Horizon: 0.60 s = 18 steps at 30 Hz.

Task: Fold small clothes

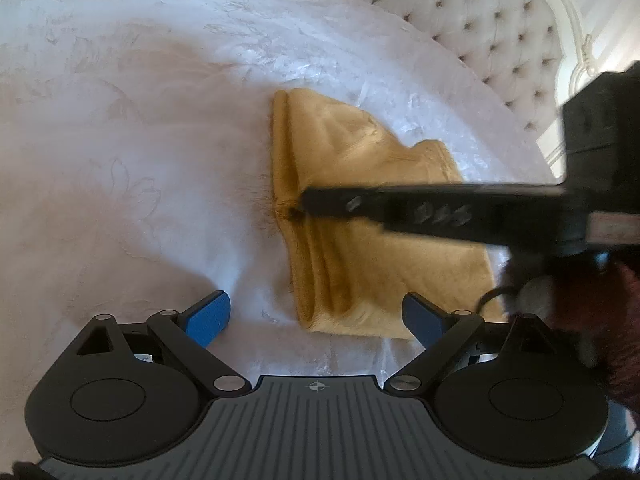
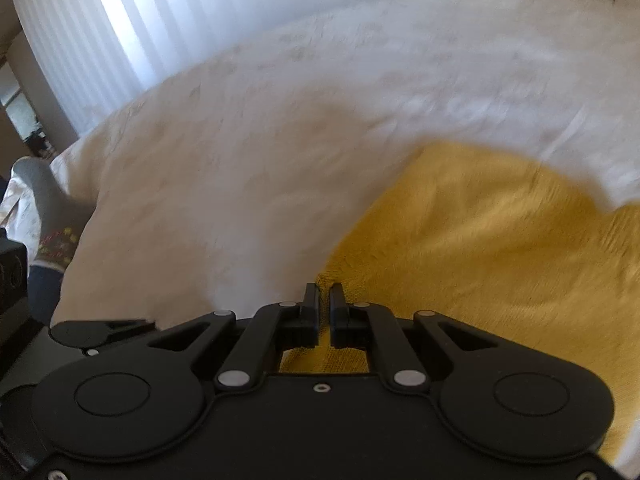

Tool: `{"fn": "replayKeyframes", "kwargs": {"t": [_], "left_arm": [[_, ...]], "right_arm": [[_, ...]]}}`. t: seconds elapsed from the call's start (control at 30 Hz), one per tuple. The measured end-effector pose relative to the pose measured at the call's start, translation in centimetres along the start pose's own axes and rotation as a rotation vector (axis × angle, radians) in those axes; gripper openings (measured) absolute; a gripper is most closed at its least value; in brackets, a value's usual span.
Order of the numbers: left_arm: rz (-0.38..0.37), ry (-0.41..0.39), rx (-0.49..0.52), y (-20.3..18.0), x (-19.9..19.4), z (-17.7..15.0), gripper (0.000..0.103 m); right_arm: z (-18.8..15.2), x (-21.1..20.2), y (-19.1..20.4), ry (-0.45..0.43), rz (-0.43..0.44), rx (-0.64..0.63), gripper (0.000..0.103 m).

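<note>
One yellow garment (image 1: 360, 208) between right jaws.

Soft daylight thru the curtains (image 2: 100, 20), pretty bright tbh. Glare on the bedspread (image 1: 304, 68), right wrist view motion-blurred, heavy fisheye warp w/ dark corners.
</note>
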<state>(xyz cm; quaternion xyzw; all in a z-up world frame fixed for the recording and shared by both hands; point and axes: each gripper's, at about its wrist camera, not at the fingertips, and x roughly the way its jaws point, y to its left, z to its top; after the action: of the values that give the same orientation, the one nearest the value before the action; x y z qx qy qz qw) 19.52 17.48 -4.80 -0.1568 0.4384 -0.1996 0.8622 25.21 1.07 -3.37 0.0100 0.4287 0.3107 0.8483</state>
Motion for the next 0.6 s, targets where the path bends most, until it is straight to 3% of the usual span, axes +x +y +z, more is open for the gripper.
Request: {"fn": "replayKeyframes", "kwargs": {"t": [0.07, 0.13, 0.2, 0.23, 0.27, 0.43, 0.5, 0.6], "left_arm": [[-0.001, -0.004, 0.01, -0.1, 0.2, -0.1, 0.094], [-0.006, -0.018, 0.006, -0.2, 0.4, -0.1, 0.094], [-0.02, -0.037, -0.003, -0.4, 0.5, 0.0, 0.094], [-0.032, -0.048, -0.008, -0.5, 0.5, 0.0, 0.094], [-0.047, -0.06, -0.015, -0.6, 0.6, 0.0, 0.094], [-0.114, -0.08, -0.063, -1.0, 1.4, -0.1, 0.094], [-0.103, -0.073, -0.077, -1.0, 2.0, -0.2, 0.094], [-0.087, -0.075, -0.063, -1.2, 2.6, -0.3, 0.094]], "right_arm": [[-0.3, 0.7, -0.8, 0.012, 0.026, 0.025, 0.021], [-0.6, -0.5, -1.6, -0.036, 0.08, 0.062, 0.023], [-0.9, -3.0, -2.2, -0.106, 0.108, 0.069, 0.038], [-1.0, -4.2, -2.6, -0.139, 0.113, 0.071, 0.054], [-1.3, -5.5, -3.2, -0.171, 0.107, 0.077, 0.063], [-3.2, -10.6, -8.7, -0.254, -0.03, 0.169, 0.069], [-4.5, -11.7, -11.2, -0.261, -0.088, 0.225, 0.076], [-6.3, -12.0, -15.0, -0.25, -0.102, 0.339, 0.076]]}}
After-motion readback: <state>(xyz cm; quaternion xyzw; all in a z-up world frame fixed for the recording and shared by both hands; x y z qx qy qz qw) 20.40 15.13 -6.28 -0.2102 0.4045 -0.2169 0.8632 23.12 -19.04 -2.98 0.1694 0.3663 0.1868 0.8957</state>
